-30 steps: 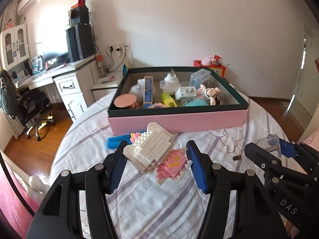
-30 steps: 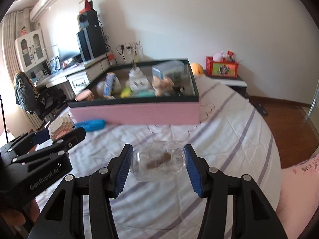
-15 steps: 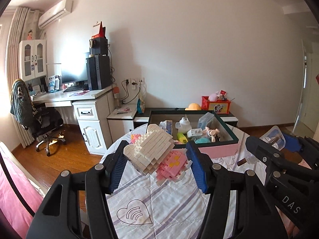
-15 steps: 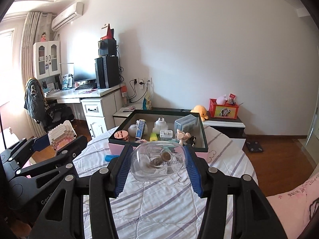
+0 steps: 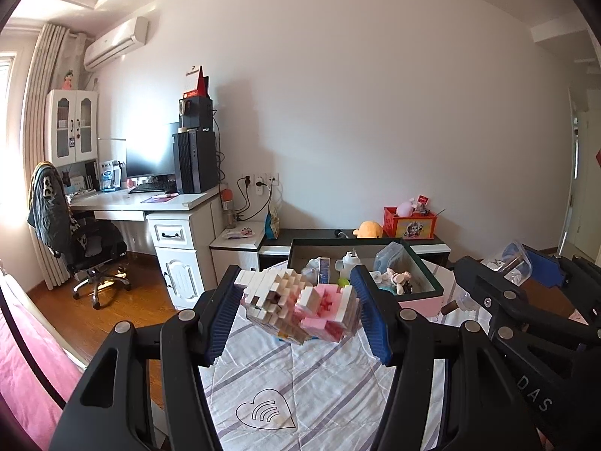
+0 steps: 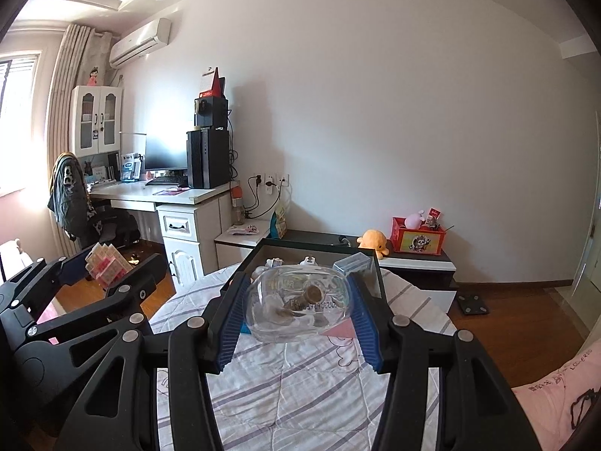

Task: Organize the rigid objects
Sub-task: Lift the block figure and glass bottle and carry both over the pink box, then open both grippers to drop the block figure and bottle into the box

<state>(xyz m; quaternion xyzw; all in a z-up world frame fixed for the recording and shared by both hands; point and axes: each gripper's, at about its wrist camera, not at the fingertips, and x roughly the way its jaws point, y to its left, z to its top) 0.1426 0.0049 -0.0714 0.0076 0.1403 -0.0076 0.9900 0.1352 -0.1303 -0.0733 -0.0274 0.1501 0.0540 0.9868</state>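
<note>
Both tools have lifted since the earlier pictures: the bed with its striped sheet (image 5: pixel 300 383) now lies well below them, and the pink box (image 5: pixel 420 302) that loomed close ahead has dropped to the far end of the bed, past the fingertips.

The left tool (image 5: pixel 296 312) is clamped on the brick-built figure (image 5: pixel 300 310), its blue pads pressing either flank, and the model hangs clear of the sheet. I judge this piece light but brittle: it is made of many tiny snapped-together bricks, so a squeeze across a thin projecting part could pop pieces off. The broad white body, where the pads sit now, looks the safest place to hold; the pink end juts out unsupported.

The right tool (image 6: pixel 296 306) grips the clear bottle (image 6: pixel 298 306) lying on its side, pads on its two ends, with a cork-like stopper and some brownish contents visible inside. It looks like glass or hard plastic; I cannot tell which. Either way it should be stiff, smooth and prone to slipping or rolling, and possibly breakable if dropped, so a level carry and a low, gentle release seem wise.

Inside the box, a white bottle (image 5: pixel 347 263), a clear lidded container (image 5: pixel 390 257) and small figures already crowd the right half; free floor looks scarce there.
</note>
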